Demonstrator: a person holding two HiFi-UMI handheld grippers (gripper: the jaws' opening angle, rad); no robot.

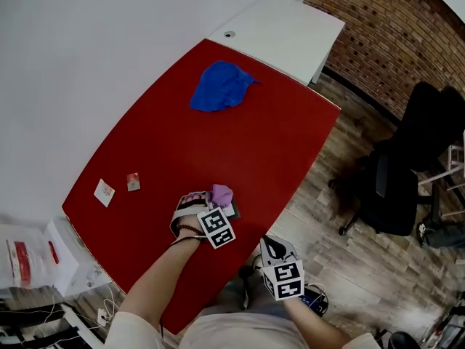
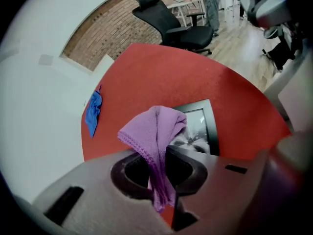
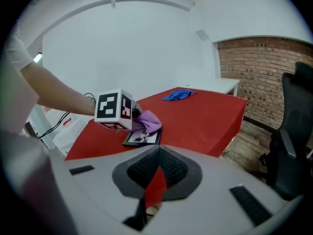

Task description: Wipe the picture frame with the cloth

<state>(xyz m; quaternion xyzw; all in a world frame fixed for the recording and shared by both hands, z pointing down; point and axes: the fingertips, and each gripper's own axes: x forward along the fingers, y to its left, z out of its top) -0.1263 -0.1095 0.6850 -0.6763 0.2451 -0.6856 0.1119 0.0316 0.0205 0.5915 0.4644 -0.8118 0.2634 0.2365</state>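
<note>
A small black picture frame (image 2: 203,124) with a black-and-white photo lies flat on the red table (image 1: 218,144), near its front edge. My left gripper (image 1: 216,203) is shut on a purple cloth (image 1: 221,193). The cloth (image 2: 154,131) bunches up between the jaws and hangs over the frame's near corner, hiding much of it. From the right gripper view the cloth (image 3: 148,121) rests on the frame (image 3: 144,137). My right gripper (image 1: 275,247) hovers off the table's front edge, to the right of the frame. Its jaws are shut and hold nothing.
A blue cloth (image 1: 220,86) lies crumpled at the table's far end. Two small cards (image 1: 104,192) (image 1: 134,182) sit near the left edge. Beyond the table stands a white desk (image 1: 283,31); black office chairs (image 1: 407,173) stand on the wooden floor to the right.
</note>
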